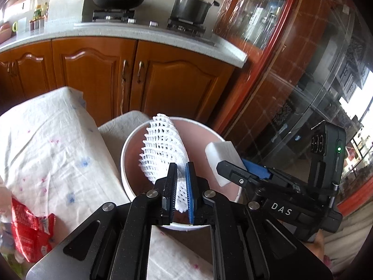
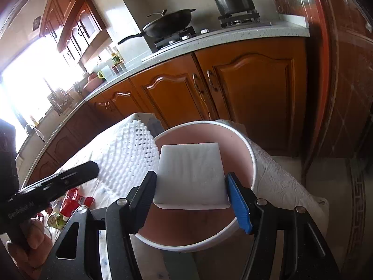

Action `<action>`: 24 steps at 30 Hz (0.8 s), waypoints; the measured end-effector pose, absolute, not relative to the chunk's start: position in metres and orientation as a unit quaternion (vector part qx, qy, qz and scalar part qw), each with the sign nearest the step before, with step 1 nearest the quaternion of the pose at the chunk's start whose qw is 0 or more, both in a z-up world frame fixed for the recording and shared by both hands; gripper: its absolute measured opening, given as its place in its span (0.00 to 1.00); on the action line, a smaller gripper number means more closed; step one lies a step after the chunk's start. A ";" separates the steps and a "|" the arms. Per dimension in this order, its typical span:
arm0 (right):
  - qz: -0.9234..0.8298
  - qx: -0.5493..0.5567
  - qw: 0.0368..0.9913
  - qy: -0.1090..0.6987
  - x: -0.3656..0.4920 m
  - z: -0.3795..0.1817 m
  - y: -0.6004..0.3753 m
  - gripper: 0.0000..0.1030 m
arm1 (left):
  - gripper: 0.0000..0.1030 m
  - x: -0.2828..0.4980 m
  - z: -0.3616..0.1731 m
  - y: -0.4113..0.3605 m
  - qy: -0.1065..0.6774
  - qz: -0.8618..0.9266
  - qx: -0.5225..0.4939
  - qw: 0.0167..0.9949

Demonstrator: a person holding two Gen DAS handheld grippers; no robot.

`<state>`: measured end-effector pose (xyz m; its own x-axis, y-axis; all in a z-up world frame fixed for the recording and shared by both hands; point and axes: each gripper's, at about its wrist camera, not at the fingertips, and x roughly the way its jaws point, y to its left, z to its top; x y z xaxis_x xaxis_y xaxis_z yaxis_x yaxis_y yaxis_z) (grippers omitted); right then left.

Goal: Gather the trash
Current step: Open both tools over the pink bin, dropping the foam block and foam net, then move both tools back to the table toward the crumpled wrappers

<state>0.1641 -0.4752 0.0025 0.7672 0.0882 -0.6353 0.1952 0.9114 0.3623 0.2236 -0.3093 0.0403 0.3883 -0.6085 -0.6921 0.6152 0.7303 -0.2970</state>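
Both bits of trash held right over the bin, ready to drop

The left gripper has its jaws pinched tight on the foam net sleeve, squishy white mesh that probably weighs nothing, so grab it anywhere. The right gripper has its jaws clamped across the white foam block by its side edges; it looks light, matte and easy to dent. Both hang over the pink bucket, smooth plastic with a white rim.

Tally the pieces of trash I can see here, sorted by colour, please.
White: 2, the white foam mesh fruit net in the left gripper and the white foam block in the right gripper.
Red: 1, a crumpled red plastic wrapper.
Total: 3.
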 end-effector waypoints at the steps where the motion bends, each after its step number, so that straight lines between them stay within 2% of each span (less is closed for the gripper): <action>1: -0.029 0.208 0.915 0.343 0.164 0.001 -0.475 0.62 | 0.09 0.226 0.039 -0.310 0.417 -0.366 0.003 0.832; 3: -0.030 0.209 0.913 0.348 0.166 -0.001 -0.476 0.65 | 0.18 0.228 0.036 -0.310 0.424 -0.364 0.002 0.829; 4: -0.029 0.211 0.912 0.350 0.167 -0.002 -0.476 0.71 | 0.22 0.229 0.036 -0.311 0.426 -0.362 0.002 0.829; 5: -0.028 0.213 0.911 0.351 0.168 -0.002 -0.477 0.74 | 0.31 0.230 0.036 -0.310 0.427 -0.359 0.001 0.830; 6: -0.027 0.214 0.911 0.351 0.167 -0.002 -0.477 0.74 | 0.33 0.230 0.037 -0.309 0.425 -0.358 0.000 0.831; 10: -0.031 0.218 0.912 0.346 0.163 0.001 -0.478 0.76 | 0.33 0.229 0.041 -0.302 0.424 -0.354 -0.005 0.834; 15: -0.030 0.227 0.914 0.336 0.157 0.007 -0.476 0.76 | 0.43 0.223 0.048 -0.284 0.416 -0.343 -0.012 0.842; 19: -0.025 0.230 0.916 0.327 0.149 0.012 -0.470 0.85 | 0.46 0.218 0.051 -0.265 0.413 -0.332 -0.020 0.848; 24: -0.011 0.237 0.919 0.315 0.138 0.019 -0.456 0.86 | 0.48 0.210 0.056 -0.230 0.404 -0.307 -0.035 0.861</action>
<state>0.1377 -0.4562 0.0186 0.8018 0.1294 -0.5834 0.1690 0.8873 0.4291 0.2096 -0.2296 0.0556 0.4845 -0.5572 -0.6744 0.5005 0.8088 -0.3088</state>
